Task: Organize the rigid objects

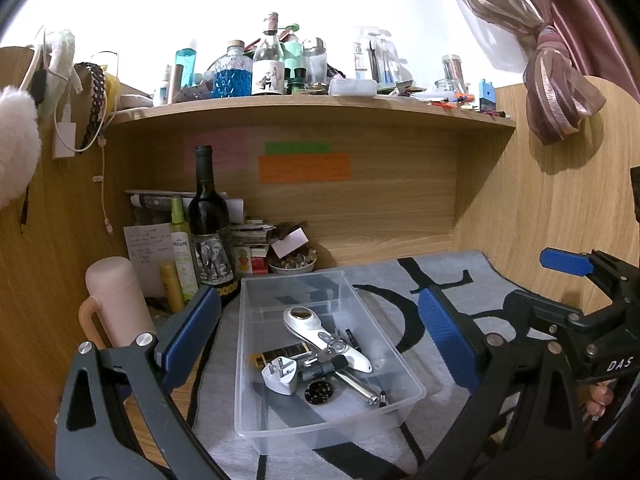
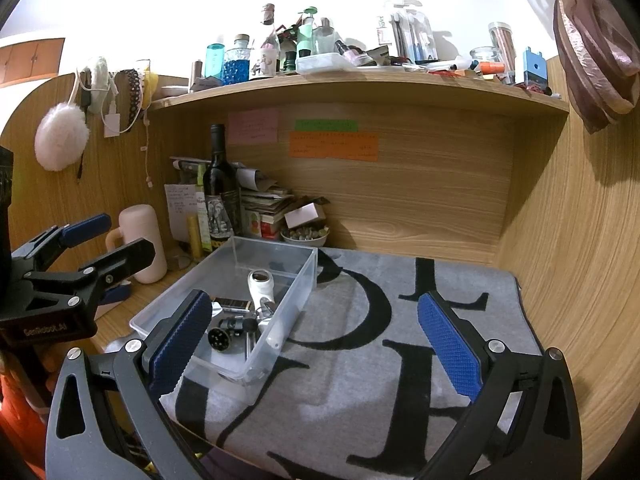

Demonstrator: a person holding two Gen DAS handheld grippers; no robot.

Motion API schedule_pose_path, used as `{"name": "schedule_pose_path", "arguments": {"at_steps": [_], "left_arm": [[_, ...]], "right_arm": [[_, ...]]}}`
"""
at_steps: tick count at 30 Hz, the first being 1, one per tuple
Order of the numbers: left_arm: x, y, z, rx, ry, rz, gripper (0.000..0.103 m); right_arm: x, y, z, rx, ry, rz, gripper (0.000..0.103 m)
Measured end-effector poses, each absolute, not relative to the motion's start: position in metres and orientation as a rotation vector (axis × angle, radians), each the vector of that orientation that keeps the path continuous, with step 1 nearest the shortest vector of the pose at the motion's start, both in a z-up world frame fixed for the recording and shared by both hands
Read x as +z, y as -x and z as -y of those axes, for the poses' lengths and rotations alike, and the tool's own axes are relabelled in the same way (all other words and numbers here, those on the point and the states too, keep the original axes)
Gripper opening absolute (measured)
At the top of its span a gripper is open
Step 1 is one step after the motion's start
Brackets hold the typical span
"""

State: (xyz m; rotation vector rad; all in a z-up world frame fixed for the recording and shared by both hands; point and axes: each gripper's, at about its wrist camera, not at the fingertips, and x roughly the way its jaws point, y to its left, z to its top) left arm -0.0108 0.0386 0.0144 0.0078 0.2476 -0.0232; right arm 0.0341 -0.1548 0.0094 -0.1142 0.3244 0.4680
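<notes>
- The clear plastic bin sat on the grey lettered mat covering the tabletop, and the rigid objects already lay inside it: a white handheld magnifier, a white plug adapter, a dark flat box, a round black perforated disc and a metal rod.
- Both pairs of tongs stood apart and held nothing: the left tongs hovered over the bin, the right tongs over the mat just beside it.
- Handling, as a judgement: the bin looked light and stiff with slick walls, best pinched at the rim of one short wall (a loaded bin may tip if taken at one corner). The small pieces seemed hard and light; the magnifier's lens could scratch.
- The items overlapped, so their lower edges were hidden; a small dark cylinder beneath the magnifier's handle could not be identified, and the right wrist view showed the bin partly behind its own left finger.
</notes>
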Motion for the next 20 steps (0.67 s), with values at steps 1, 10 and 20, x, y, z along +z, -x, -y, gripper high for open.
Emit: {"name": "schedule_pose_path", "arguments": {"at_steps": [1, 10, 20], "left_arm": [[0.0138, 0.0106, -0.0382, -0.026, -0.006, -0.249, 0.101], [0.0144, 0.011, -0.0352, -0.056, 0.002, -0.257, 0.101], [0.0127, 0.008, -0.0361, -0.057, 0.009, -0.276, 0.101]], "right_arm": [[0.0095, -0.034, 0.1548, 0.468, 0.114, -0.325, 0.103], [0.0092, -0.0333, 0.1533, 0.463, 0.113, -0.325, 0.103], [0.0078, -0.0366, 0.1491, 0.464, 0.11, -0.335, 0.103]]}}
